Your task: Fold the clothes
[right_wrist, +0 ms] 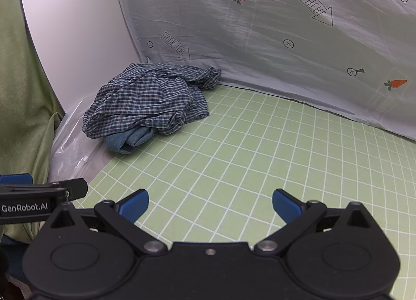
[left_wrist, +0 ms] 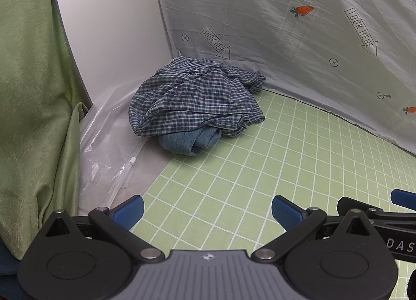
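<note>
A crumpled blue plaid shirt (left_wrist: 195,97) lies in a heap at the far left corner of the green grid mat (left_wrist: 247,164), on top of a plain blue garment (left_wrist: 189,141). The same heap shows in the right wrist view, plaid shirt (right_wrist: 148,99) over the blue garment (right_wrist: 130,141). My left gripper (left_wrist: 208,211) is open and empty, low over the mat, well short of the heap. My right gripper (right_wrist: 210,203) is open and empty, beside the left one, also short of the heap.
A grey printed sheet (left_wrist: 286,27) hangs along the back. A white panel (left_wrist: 109,27) stands at the left, with a green curtain (left_wrist: 33,92) beyond it. A clear plastic zip bag (left_wrist: 109,159) lies left of the heap. The mat (right_wrist: 260,157) spreads to the right.
</note>
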`<state>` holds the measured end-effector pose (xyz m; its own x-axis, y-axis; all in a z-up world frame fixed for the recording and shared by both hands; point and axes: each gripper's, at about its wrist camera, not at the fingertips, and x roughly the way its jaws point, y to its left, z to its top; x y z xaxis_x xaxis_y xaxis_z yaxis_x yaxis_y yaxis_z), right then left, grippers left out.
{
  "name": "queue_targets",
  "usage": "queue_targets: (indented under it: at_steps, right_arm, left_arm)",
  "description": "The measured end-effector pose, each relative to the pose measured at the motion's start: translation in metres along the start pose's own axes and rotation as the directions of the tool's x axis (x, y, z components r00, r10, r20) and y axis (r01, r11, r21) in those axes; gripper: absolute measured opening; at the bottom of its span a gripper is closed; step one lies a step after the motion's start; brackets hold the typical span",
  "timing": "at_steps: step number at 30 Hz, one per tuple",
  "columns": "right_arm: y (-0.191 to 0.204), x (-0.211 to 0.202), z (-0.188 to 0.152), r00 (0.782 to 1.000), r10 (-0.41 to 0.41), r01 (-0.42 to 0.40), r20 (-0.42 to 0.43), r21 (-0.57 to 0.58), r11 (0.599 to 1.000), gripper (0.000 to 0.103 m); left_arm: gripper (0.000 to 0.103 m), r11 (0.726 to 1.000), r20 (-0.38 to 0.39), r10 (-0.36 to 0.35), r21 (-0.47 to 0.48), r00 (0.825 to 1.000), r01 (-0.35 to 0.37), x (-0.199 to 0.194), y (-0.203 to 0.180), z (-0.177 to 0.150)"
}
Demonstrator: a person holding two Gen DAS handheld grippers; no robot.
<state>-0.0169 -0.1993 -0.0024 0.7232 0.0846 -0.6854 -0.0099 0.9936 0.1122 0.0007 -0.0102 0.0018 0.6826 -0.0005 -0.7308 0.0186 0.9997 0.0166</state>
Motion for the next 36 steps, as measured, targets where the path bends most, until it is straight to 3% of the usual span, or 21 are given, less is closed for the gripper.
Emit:
queue_targets:
  at_steps: [24, 36]
  right_arm:
    - [0.002, 0.009, 0.003, 1.0, -0.013, 0.013, -0.01, -0.02, 1.0, 0.103]
    - [0.0, 0.049, 0.031, 0.998, -0.057, 0.056, -0.03, -0.035, 0.998, 0.103]
  left_arm:
    - [0.103, 1.0, -0.017, -0.019, -0.001, 1.0, 0.019, 0.012, 0.003, 0.006]
    - [0.103, 1.0, -0.053, -0.03, -0.005, 0.998, 0.03, 0.06, 0.005, 0.036]
